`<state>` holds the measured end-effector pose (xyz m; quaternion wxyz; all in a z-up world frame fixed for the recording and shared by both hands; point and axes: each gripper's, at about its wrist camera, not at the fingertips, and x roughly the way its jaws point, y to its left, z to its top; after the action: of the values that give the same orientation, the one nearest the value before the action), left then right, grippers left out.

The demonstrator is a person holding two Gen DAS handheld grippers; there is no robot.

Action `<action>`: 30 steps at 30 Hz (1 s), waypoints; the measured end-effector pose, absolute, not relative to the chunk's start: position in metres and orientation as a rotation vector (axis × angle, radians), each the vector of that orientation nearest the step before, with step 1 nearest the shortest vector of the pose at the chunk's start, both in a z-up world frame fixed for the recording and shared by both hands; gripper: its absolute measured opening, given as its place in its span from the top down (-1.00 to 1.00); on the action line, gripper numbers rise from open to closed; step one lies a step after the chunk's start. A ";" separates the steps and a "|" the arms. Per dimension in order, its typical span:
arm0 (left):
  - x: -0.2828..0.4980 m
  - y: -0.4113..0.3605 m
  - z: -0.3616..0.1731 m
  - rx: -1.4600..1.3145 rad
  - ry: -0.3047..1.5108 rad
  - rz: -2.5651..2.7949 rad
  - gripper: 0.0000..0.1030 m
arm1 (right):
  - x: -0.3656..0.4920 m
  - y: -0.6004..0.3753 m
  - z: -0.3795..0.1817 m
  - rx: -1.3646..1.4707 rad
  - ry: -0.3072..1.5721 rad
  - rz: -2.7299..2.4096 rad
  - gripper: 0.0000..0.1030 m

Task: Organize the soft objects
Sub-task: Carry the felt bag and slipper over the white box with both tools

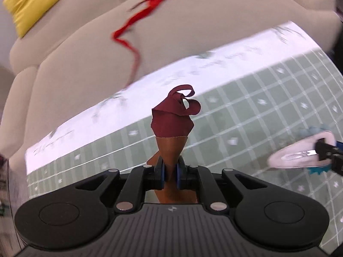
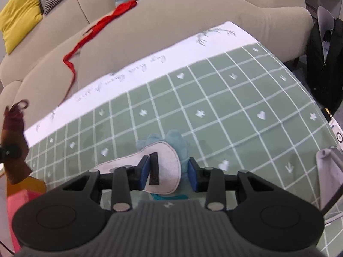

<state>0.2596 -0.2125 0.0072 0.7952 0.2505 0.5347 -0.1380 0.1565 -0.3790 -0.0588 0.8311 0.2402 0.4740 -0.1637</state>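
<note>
So my left gripper (image 1: 170, 174) has its fingers squeezed nearly together on a brown and dark red cloth (image 1: 172, 126), which sticks up off the green checked mat (image 1: 257, 107) with a curled strap at its tip. The right gripper (image 2: 168, 172) has its fingers part open, clamped on a blue soft toy (image 2: 171, 150) with a white sole-like underside, maybe a plush slipper, hard to tell. It sits just above the mat. Behind is a beige sofa (image 2: 171, 21) with a red ribbon (image 2: 96, 27) trailing across it and a yellow cushion (image 2: 18, 15).
</note>
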 end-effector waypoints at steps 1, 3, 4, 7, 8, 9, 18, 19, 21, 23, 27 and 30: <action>0.265 -0.200 0.009 0.525 1.151 -0.279 0.79 | 0.160 -0.375 -0.057 0.517 0.995 -0.345 0.28; 0.276 -0.173 0.012 0.502 1.153 -0.248 0.79 | 0.169 -0.368 -0.054 0.543 0.983 -0.359 0.28; 0.279 -0.159 0.013 0.491 1.155 -0.233 0.79 | 0.174 -0.364 -0.053 0.557 0.981 -0.368 0.28; 0.284 -0.116 0.016 0.448 1.160 -0.196 0.79 | 0.194 -0.349 -0.047 0.590 0.969 -0.381 0.28; 0.285 -0.103 0.018 0.438 1.161 -0.190 0.79 | 0.201 -0.342 -0.044 0.593 0.960 -0.382 0.28; 0.285 -0.089 0.019 0.427 1.161 -0.181 0.79 | 0.207 -0.334 -0.040 0.594 0.944 -0.381 0.28; 0.275 0.022 0.033 0.335 1.133 -0.109 0.79 | 0.263 -0.211 -0.002 0.508 0.879 -0.172 0.28; 0.273 0.035 0.033 0.312 1.134 -0.109 0.79 | 0.266 -0.196 0.003 0.483 0.879 -0.146 0.28; 0.269 0.054 0.032 0.277 1.127 -0.114 0.79 | 0.268 -0.160 0.010 0.443 0.880 -0.076 0.28; 0.263 0.070 0.031 0.258 1.123 -0.122 0.79 | 0.268 -0.128 0.013 0.404 0.900 -0.002 0.28; 0.255 0.095 0.023 0.202 1.140 -0.099 0.79 | 0.260 -0.072 0.008 0.274 0.969 0.115 0.28; 0.243 0.111 0.019 0.154 1.149 -0.132 0.79 | 0.251 -0.053 -0.003 0.200 1.027 0.190 0.28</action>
<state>0.2433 0.1107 0.0185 0.8345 0.0726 0.5426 -0.0624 0.2509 -0.0531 -0.0028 0.8619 0.0955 0.4897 0.0905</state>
